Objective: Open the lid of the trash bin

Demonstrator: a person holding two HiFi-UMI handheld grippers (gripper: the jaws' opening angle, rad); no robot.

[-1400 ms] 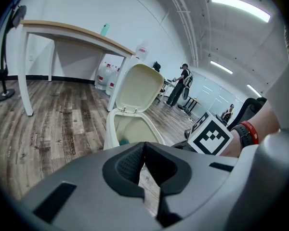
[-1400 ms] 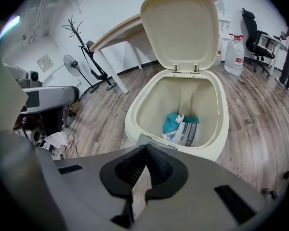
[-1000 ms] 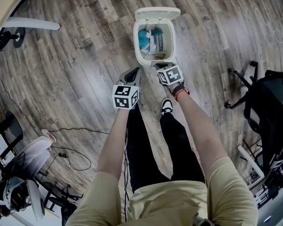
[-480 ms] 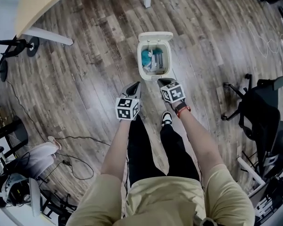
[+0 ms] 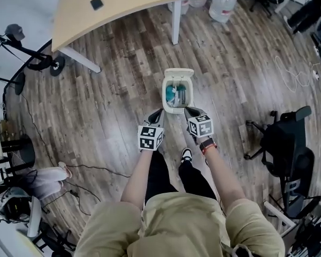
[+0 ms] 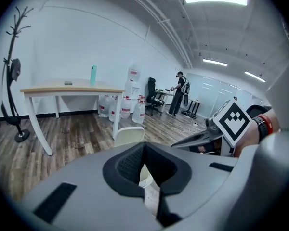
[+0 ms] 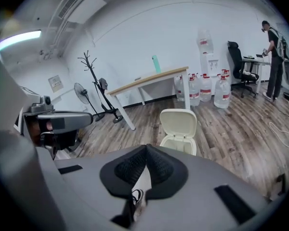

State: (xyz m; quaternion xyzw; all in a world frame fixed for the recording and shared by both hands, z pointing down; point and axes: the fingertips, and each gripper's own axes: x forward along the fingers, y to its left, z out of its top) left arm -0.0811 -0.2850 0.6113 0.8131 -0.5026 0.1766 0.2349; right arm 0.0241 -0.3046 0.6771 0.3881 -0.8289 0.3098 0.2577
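Observation:
The cream trash bin (image 5: 171,110) stands on the wood floor in front of the person's feet. Its lid (image 5: 179,73) is tipped up and back, and blue and white rubbish shows inside. In the head view my left gripper (image 5: 154,116) and right gripper (image 5: 189,111) hover side by side just short of the bin's near rim, both shut and holding nothing. The right gripper view shows the bin (image 7: 180,143) beyond my shut right gripper (image 7: 146,148), with the lid (image 7: 178,122) upright. The left gripper view shows the lid (image 6: 129,135) just above my shut left gripper (image 6: 143,146).
A wooden desk (image 5: 117,7) with white legs stands beyond the bin, with water jugs (image 5: 219,4) to its right. A black office chair (image 5: 289,143) is at the right, a fan stand (image 5: 27,63) at the left, and cables (image 5: 294,71) lie on the floor. A person (image 7: 274,57) stands far off.
The head view has risen and taken in more of the room. Both grippers have drawn back from the bin's front rim. The lid has stayed open.

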